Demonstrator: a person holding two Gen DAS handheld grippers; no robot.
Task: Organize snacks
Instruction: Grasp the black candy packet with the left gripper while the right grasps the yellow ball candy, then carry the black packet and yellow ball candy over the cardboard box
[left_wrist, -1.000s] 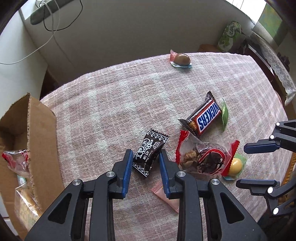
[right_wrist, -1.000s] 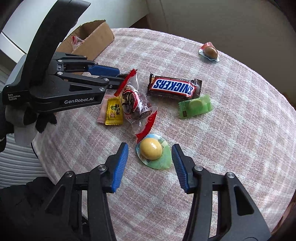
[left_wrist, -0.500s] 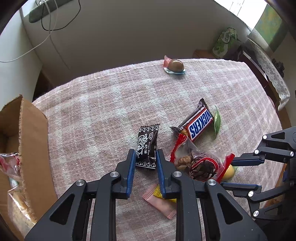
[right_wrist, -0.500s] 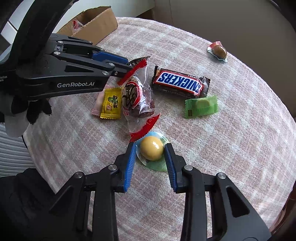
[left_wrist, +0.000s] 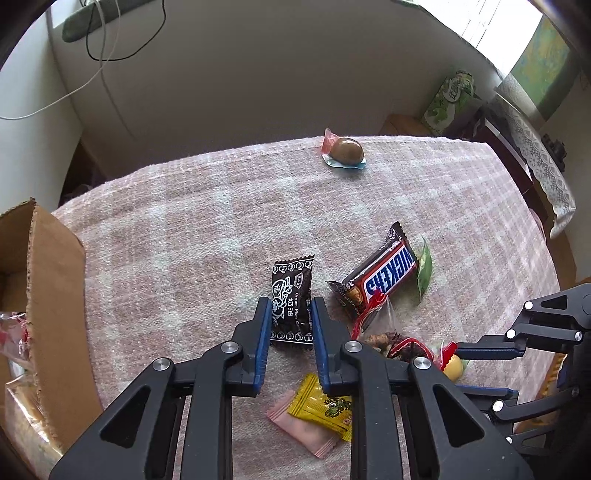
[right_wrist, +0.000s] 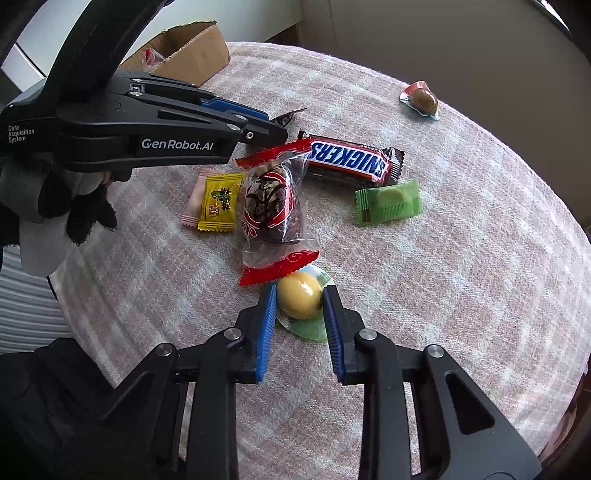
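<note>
Left tool (left_wrist: 288, 321) clamped on plum candy (left_wrist: 291, 302), right tool (right_wrist: 299, 308) closing on yellow candy (right_wrist: 300, 293); next I'd lift both toward box (left_wrist: 40, 295), left edge.

The cardboard box (left_wrist: 44, 295) is cut off at the frame's edge (its contents mostly hidden).
</note>
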